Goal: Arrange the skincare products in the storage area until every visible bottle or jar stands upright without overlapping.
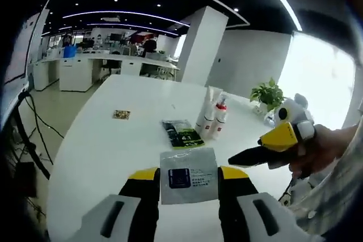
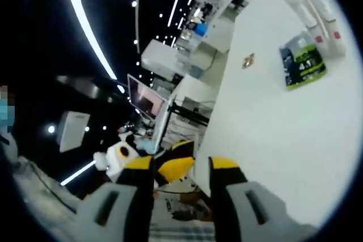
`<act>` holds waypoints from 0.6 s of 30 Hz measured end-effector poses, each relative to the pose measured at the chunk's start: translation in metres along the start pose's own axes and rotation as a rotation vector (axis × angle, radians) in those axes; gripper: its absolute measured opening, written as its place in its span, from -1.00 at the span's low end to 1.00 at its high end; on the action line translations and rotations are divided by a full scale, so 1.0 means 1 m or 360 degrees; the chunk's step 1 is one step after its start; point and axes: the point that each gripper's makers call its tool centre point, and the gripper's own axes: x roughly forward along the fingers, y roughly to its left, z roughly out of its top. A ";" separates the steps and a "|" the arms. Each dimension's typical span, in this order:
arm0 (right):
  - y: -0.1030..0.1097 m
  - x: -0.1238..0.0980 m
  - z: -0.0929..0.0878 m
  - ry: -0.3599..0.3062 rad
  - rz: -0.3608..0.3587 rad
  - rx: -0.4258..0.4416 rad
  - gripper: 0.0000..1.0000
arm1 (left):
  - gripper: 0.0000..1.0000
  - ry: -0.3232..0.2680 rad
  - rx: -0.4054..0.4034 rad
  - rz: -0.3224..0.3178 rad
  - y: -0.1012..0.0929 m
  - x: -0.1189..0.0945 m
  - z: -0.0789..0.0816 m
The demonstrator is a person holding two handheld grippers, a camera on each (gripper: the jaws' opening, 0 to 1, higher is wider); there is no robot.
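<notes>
Silver sachet (image 1: pixel 188 175) between left gripper (image 1: pixel 188 181) fingers (image 1: pixel 144 181), upright bottles (image 1: pixel 212 118) beyond

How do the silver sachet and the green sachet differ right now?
The silver sachet is clamped between the left gripper jaws; the green sachet lies flat on the white table, untouched. The silver one bears a dark blue square; the green one has black print. Both are flat packets.

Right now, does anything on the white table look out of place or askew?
Yes. A green-and-black flat sachet lies flat on the white table beside two upright white tubes, and a small patterned packet lies apart from them. The left gripper holds a grey square sachet off the table.
</notes>
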 end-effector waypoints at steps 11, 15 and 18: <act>-0.011 -0.003 -0.001 0.0037 -0.0065 0.0039 -0.45 | -0.18 0.0050 0.0412 -0.0189 -0.051 0.010 0.009; -0.014 -0.008 -0.001 0.0039 -0.0087 0.0057 -0.56 | -0.18 0.0078 0.0483 -0.0228 -0.060 0.012 0.005; -0.019 -0.011 0.000 0.0041 -0.0107 0.0068 -0.65 | -0.18 0.0097 0.0533 -0.0249 -0.065 0.013 0.003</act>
